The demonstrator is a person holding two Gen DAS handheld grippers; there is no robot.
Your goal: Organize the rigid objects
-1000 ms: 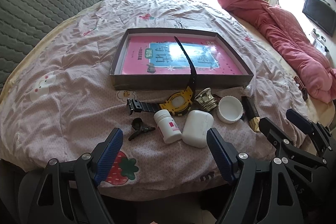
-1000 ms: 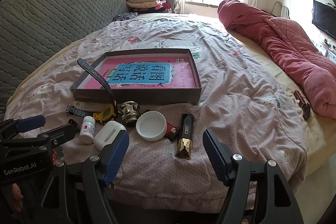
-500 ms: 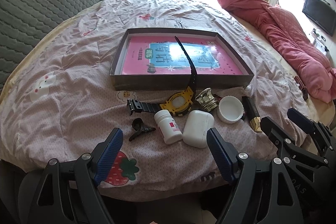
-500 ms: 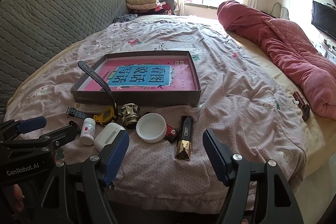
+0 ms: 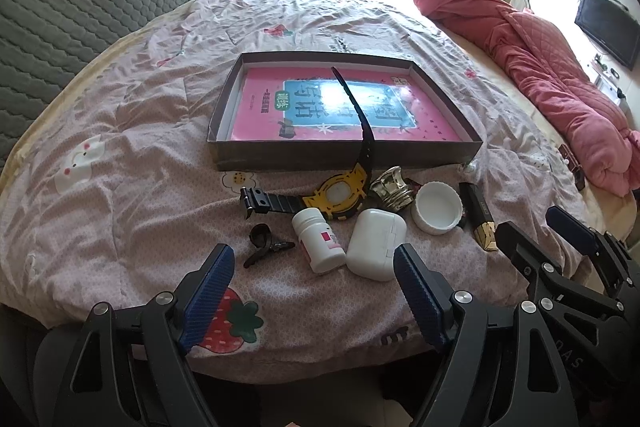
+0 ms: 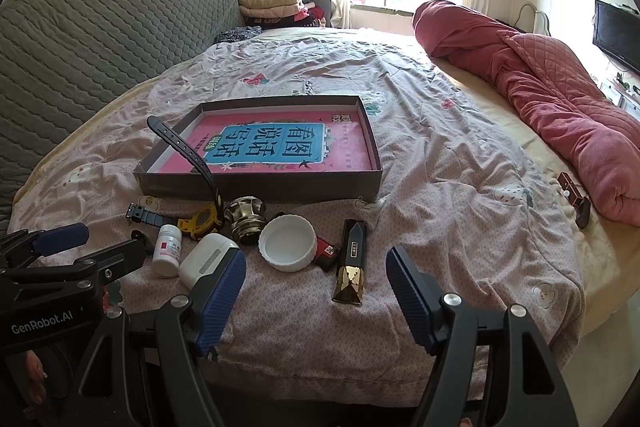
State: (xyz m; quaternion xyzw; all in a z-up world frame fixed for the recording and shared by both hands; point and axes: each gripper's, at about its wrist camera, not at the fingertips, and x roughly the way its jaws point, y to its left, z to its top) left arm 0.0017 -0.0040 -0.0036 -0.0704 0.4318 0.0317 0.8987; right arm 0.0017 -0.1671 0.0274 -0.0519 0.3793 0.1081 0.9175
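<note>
A shallow dark box [image 5: 344, 157] [image 6: 260, 185] with a pink and blue book inside lies on the bed. In front of it lie a yellow watch [image 5: 338, 191] [image 6: 200, 219] with one strap sticking up, a white pill bottle [image 5: 318, 239] [image 6: 168, 245], a white earbud case [image 5: 376, 245] [image 6: 206, 255], a metal knob [image 5: 390, 185] [image 6: 245, 215], a white lid [image 5: 436, 207] [image 6: 287, 242], a black and gold lighter [image 5: 478, 217] [image 6: 351, 263], a red item [image 6: 327, 251] and a black clip [image 5: 264, 243]. My left gripper [image 5: 310, 287] is open, near the bottle and case. My right gripper [image 6: 316, 287] is open, near the lighter.
The bed has a pink patterned sheet. A grey quilted headboard [image 6: 80, 39] is at the left. A rolled red quilt [image 6: 540, 79] lies along the right side, with a small dark object [image 6: 574, 193] beside it. The bed's front edge is just under both grippers.
Both grippers have edged slightly closer to the objects. Nothing on the bed has moved.
</note>
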